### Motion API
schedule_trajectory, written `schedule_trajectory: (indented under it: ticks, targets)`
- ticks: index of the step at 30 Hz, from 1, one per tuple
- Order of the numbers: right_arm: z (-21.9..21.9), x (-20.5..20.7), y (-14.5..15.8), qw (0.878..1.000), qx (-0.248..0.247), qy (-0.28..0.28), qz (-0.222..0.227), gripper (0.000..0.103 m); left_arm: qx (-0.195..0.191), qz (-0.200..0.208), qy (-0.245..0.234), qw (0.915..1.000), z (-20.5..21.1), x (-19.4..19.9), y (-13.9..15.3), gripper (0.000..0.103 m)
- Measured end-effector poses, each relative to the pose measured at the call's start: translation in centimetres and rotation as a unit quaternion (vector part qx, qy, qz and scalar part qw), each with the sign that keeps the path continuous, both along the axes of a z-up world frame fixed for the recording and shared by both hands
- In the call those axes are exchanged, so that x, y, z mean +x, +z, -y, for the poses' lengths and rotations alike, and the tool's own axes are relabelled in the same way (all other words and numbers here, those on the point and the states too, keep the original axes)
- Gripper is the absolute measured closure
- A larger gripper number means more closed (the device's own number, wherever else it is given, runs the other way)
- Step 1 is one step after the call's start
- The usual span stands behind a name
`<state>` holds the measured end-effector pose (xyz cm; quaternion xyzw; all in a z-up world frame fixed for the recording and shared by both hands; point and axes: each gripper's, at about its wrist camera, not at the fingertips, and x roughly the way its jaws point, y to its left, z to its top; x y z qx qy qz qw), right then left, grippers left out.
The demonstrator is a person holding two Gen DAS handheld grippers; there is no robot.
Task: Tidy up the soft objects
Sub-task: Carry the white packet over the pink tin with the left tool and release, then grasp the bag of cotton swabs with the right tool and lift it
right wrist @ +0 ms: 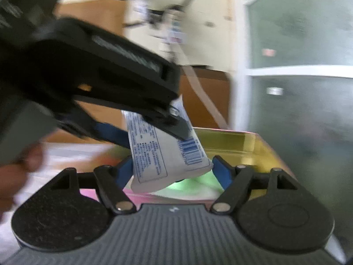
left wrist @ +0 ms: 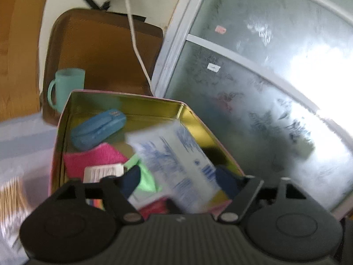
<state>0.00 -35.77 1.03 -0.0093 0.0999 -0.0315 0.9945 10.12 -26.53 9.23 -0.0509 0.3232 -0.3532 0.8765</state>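
Looking along both tongs at one moment; heavy blur in both views.

Frosted window point(left wrist: 264, 77) fills the right side, bright glare at its far edge. Brown padded case point(left wrist: 99, 50) leans upright against the wall to its left, with a white cable point(left wrist: 134, 39) hanging across it.

Open tin point(left wrist: 123, 96), gold inside and pink outside, sits on the counter below the case.

White packet point(left wrist: 176, 154) with blue print hangs tilted over the tin, above its contents. It lies between the fingers of my left tongs point(left wrist: 177, 176), which stand apart; whether the pads press it, I cannot tell. From the right wrist view its lower end also sits between the fingers of my right tongs point(right wrist: 174, 167), spread wide, edges just beside the pads. Contact there not readable either.

Inside the tin: blue zip pouch point(left wrist: 97, 128) toward the back, pink cloth point(left wrist: 94, 156) in front of it, green cloth point(left wrist: 147, 176) nearer me and partly under the packet.

Teal mug point(left wrist: 66, 86) stands behind the tin's left corner. Cotton swabs point(left wrist: 11, 194) sit at far left, blurred.
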Motion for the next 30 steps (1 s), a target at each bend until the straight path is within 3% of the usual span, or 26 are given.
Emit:
schedule_trajectory:
  ticks: [3,8,15,18,20,26,30]
  targets:
    - [2.1,0.7,-1.2,0.997,0.001,-0.069,-0.014,0.023,0.008,-0.001,0.008,0.9999,0.4,0.0,-0.9,0.023]
    - [3.8,-0.2,-1.8,0.995,0.049,-0.085,0.000,0.023,0.017,0.004,0.047,0.9987,-1.9,0.0,-1.9,0.021]
    - [0.8,-2.1,-0.8,0.997,0.067,-0.034,0.037,0.023,-0.012,0.006,0.135,0.9907,-11.5,-1.0,-3.1,0.016]
    - [-2.7,-2.5,-0.3,0.998,0.050,0.020,0.034,0.027,-0.034,-0.016,0.200,0.9790,-17.9,-1.3,-4.4,0.016]
    - [-5.0,-2.0,-0.1,0.997,0.033,0.059,0.029,0.033,-0.029,-0.023,0.247,0.9684,-21.6,-1.5,-5.3,0.016]
    - [-13.6,-1.2,-0.5,0.982,-0.036,0.185,-0.014,0.055,0.033,-0.019,0.353,0.9349,-29.4,-2.8,-7.7,0.016]
    - [-17.2,0.9,-0.6,0.976,-0.076,0.200,-0.038,0.055,0.093,0.014,0.389,0.9162,-31.0,-3.3,-8.9,0.014]
